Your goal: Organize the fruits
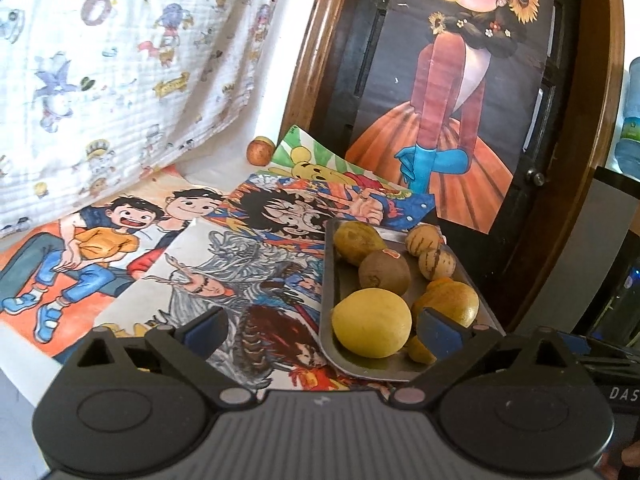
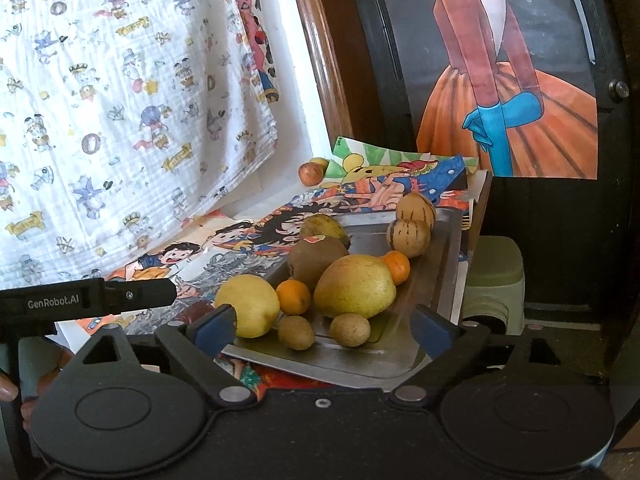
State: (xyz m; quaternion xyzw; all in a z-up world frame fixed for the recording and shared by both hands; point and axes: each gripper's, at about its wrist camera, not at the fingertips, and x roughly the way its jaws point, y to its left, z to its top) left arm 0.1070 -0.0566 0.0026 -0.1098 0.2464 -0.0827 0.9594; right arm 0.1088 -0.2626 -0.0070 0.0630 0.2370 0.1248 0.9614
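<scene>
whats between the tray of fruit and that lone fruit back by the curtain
Only overlapping cartoon drawings lie between the tray and the lone fruit; the right wrist view shows it.

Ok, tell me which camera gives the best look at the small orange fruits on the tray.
The right wrist view: two small orange fruits show clearly among the others on the tray. The left wrist view hides them almost entirely behind larger fruit.

left gripper: jaws wide apart, empty | metal tray: fruits piled inside | lone fruit: far back, beside drawings
</scene>
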